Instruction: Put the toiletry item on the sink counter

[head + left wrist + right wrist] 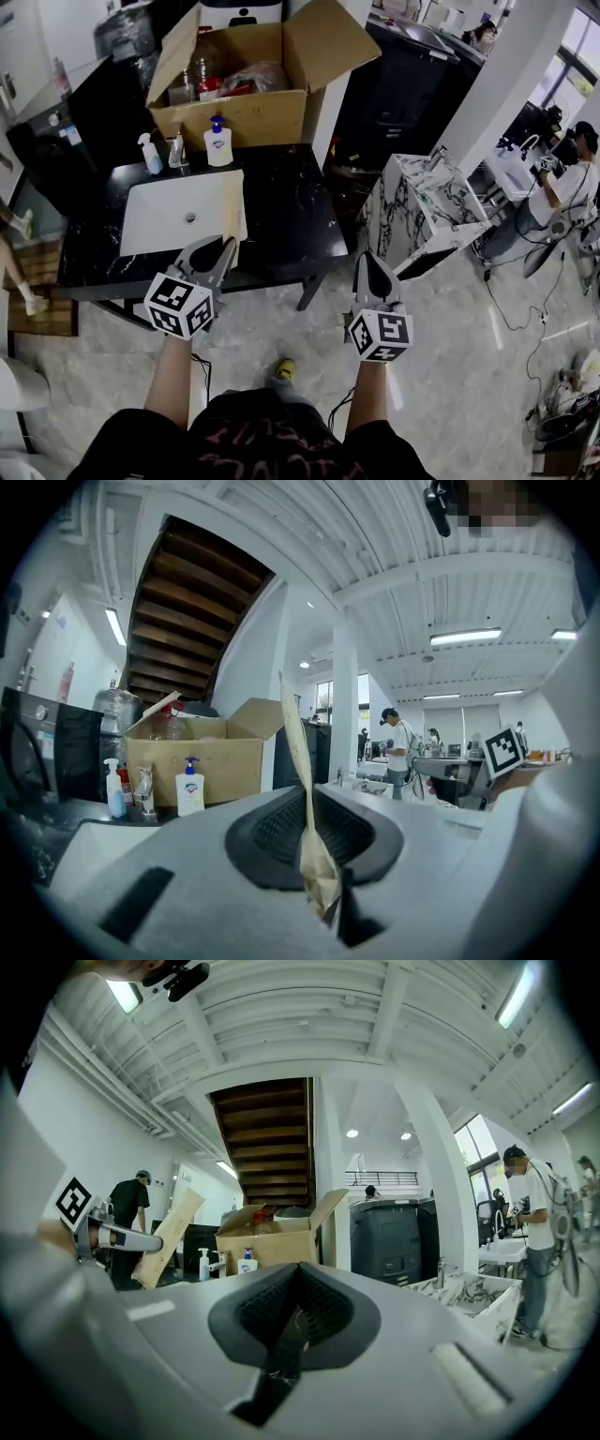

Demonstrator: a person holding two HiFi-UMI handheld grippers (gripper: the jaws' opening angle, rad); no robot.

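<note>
Left gripper (223,251) clamps a tan paper packet (232,211) over the sink counter (286,220) (right gripper (369,262) closed, empty).

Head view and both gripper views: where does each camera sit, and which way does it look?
Head view: on the person's head, looking steeply down at the sink counter; both forearms, left gripper and right gripper show.
Left gripper view: rides that gripper, looking along its jaws, shut on a tan packet, toward the cardboard box.
Right gripper view: rides that gripper, looking along its shut, empty jaws; the left gripper shows at far left.
Shared: all three show the box and soap bottle.
</note>
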